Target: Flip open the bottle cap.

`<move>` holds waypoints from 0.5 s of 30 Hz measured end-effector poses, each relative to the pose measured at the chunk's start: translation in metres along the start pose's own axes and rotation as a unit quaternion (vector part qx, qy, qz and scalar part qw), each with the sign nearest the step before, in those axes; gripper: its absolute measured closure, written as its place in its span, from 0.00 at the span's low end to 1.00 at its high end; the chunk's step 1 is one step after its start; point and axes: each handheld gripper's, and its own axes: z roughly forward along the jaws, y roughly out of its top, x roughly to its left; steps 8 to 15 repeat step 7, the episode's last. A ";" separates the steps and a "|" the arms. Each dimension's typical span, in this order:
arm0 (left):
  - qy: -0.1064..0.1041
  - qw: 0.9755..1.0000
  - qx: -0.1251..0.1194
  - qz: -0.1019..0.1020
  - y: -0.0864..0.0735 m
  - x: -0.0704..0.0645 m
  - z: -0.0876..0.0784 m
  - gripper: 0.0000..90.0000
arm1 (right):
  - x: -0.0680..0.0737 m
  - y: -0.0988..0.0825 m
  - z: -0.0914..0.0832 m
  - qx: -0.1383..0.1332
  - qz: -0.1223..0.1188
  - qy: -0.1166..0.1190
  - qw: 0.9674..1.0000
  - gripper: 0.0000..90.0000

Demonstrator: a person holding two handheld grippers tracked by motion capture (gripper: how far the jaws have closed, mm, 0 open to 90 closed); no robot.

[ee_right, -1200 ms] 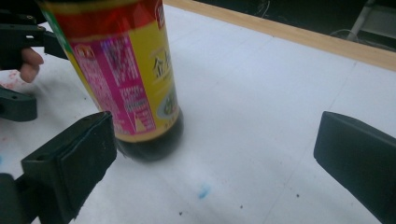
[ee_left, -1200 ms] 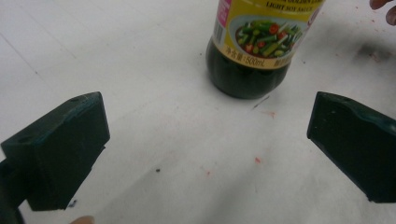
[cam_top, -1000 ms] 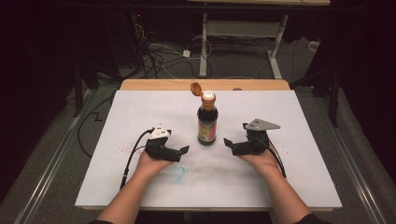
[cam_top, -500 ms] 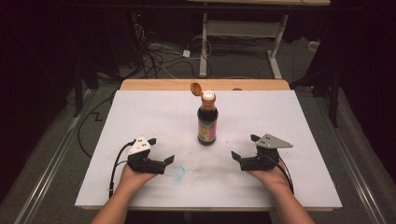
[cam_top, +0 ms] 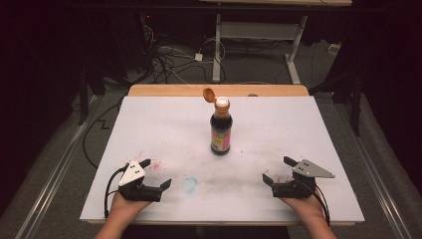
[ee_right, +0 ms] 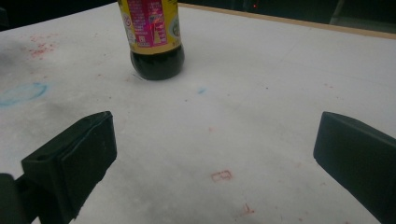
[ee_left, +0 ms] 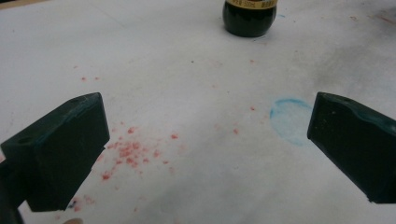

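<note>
Upright near the middle of the worktop stands a bottle of dark sauce, its orange flip cap hinged open. Left gripper and right gripper rest near the front corners, jaws spread wide and empty, well apart from it. Red specks and a blue ring stain mark the surface between.

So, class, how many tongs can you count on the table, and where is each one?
2. The left tongs sit open at the near left corner of the table; the right tongs sit open at the near right. The bottle stands between them, farther back.
</note>
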 end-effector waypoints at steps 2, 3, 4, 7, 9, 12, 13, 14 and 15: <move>0.001 1.000 -0.008 -0.012 -0.001 0.002 -0.001 0.00 | 0.000 -0.001 0.000 -0.001 0.000 -0.001 1.000 0.00; -0.001 1.000 -0.006 -0.016 -0.001 0.003 -0.001 0.00 | 0.001 0.000 0.000 -0.002 0.000 -0.002 1.000 0.00; -0.002 1.000 -0.004 -0.018 0.000 0.004 -0.001 0.00 | 0.001 0.000 0.000 -0.003 0.000 -0.004 1.000 0.01; 0.003 1.000 0.003 -0.011 0.000 0.002 0.001 0.00 | 0.002 0.000 0.001 -0.001 -0.007 -0.005 1.000 0.00; 0.003 1.000 0.003 -0.011 0.000 0.002 0.001 0.00 | 0.002 0.000 0.001 -0.001 -0.007 -0.005 1.000 0.00; 0.003 1.000 0.003 -0.011 0.000 0.002 0.001 0.00 | 0.002 0.000 0.001 -0.001 -0.007 -0.005 1.000 0.00; 0.003 1.000 0.003 -0.011 0.000 0.002 0.001 0.00 | 0.002 0.000 0.001 -0.001 -0.007 -0.005 1.000 0.00; 0.003 1.000 0.003 -0.011 0.000 0.002 0.001 0.00 | 0.002 0.000 0.001 -0.001 -0.007 -0.005 1.000 0.00; 0.003 1.000 0.003 -0.011 0.000 0.002 0.001 0.00 | 0.002 0.000 0.001 -0.001 -0.007 -0.005 1.000 0.00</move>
